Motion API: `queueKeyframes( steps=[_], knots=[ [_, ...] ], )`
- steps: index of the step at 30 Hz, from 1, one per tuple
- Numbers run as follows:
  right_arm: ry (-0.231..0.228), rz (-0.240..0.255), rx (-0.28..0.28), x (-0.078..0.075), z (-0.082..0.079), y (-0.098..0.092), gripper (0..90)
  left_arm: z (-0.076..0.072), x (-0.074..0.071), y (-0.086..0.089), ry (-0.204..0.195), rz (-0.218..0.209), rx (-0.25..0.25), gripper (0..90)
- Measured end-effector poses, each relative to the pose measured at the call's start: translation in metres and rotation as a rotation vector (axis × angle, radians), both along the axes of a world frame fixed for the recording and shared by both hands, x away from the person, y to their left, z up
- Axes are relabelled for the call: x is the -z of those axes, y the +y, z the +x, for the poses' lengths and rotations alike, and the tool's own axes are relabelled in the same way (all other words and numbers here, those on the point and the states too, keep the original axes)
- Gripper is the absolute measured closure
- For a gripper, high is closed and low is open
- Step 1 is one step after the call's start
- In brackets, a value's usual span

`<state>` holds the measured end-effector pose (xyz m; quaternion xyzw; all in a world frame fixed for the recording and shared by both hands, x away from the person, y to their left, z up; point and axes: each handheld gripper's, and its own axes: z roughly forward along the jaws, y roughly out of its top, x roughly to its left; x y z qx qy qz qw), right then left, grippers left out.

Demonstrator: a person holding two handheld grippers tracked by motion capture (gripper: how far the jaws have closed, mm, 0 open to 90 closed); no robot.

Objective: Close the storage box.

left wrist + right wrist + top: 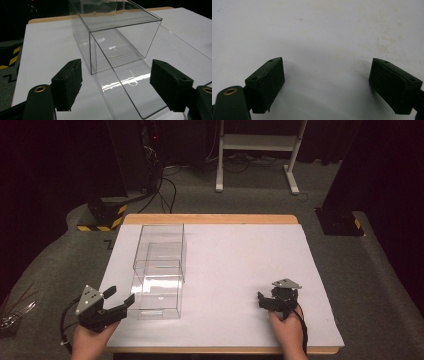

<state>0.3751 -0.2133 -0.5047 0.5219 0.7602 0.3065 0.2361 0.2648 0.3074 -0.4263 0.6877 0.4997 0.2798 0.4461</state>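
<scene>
hands come in from the bottom edge of the high view. the left gripper (pixel 120 299), black with a grey three-cornered plate, lies low and nearly level at the near left of the white-covered table (pixel 240 270), aimed at the near end of the clear rectangular plastic box (pixel 159 270). its jaws stand wide apart and touch nothing. the right gripper (pixel 261 301) sits upright at the near right, well apart from the box.

in the left gripper view the two black pads (pixel 67 83) spread wide; the box's clear inner tray (pixel 130 87) juts toward them, near but ungripped.

in the right gripper view the black jaws gape wide over bare white table, holding nothing.
</scene>
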Motion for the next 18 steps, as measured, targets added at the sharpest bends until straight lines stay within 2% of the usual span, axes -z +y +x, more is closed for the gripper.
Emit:
queueKeyframes(
  steps=[6,13,15,18],
  knots=[
    [0.001,0.0,0.0,0.0,0.0,0.0,12.9,-0.008,0.0,-0.006,-0.012,0.011,0.015,25.8],
    [-0.006,-0.007,-0.001,0.0,0.0,0.001,12.9,-0.018,0.005,-0.005,0.002,0.017,0.019,25.8],
    [-0.006,-0.007,-0.001,0.0,0.0,0.001,13.0,-0.021,0.007,-0.005,0.001,-0.006,0.015,25.8],
    [-0.006,-0.007,-0.001,0.0,0.0,0.001,13.0,-0.026,0.011,-0.006,-0.003,-0.003,0.015,25.6]
  ],
)
